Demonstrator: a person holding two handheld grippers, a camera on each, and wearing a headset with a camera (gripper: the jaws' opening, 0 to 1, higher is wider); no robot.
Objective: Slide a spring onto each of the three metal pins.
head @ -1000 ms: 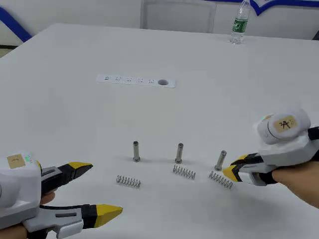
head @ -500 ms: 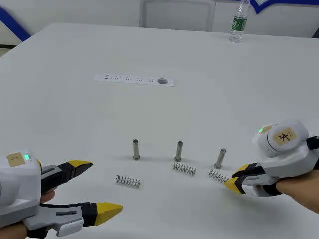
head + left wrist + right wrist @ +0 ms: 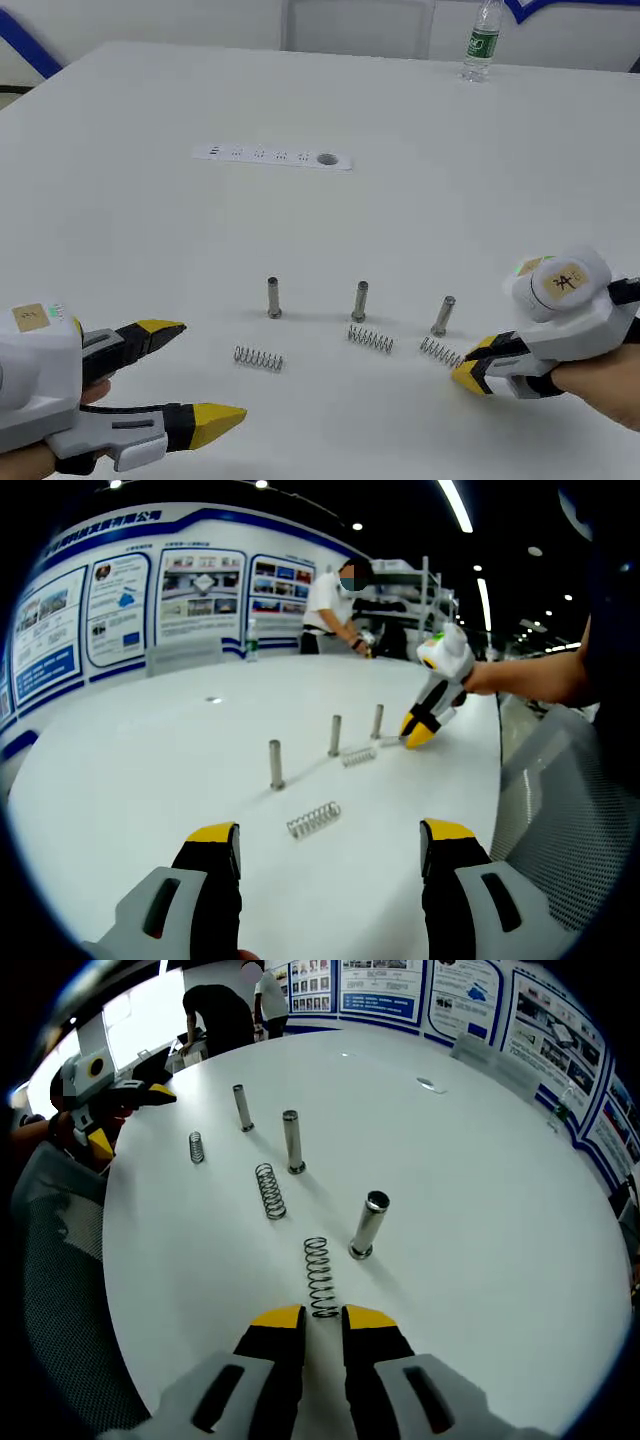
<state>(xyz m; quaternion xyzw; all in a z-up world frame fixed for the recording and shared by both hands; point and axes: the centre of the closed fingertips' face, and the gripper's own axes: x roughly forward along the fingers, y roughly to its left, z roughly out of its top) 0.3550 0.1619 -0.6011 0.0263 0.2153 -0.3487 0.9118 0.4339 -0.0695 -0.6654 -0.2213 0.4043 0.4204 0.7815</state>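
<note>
Narrow-gapped right hand-held gripper (image 3: pixel 322 1322) at the near end of closest spring (image 3: pixel 319 1270).

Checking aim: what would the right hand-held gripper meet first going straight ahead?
Probably the nearest spring, whose near end lies right at the tips of the right hand-held gripper; the closest pin stands beyond, slightly to one side.

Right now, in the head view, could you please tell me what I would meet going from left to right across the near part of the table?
Left gripper → left pin → middle pin → right pin → right gripper. The springs overlap the pins sideways, so I left them out.
</note>
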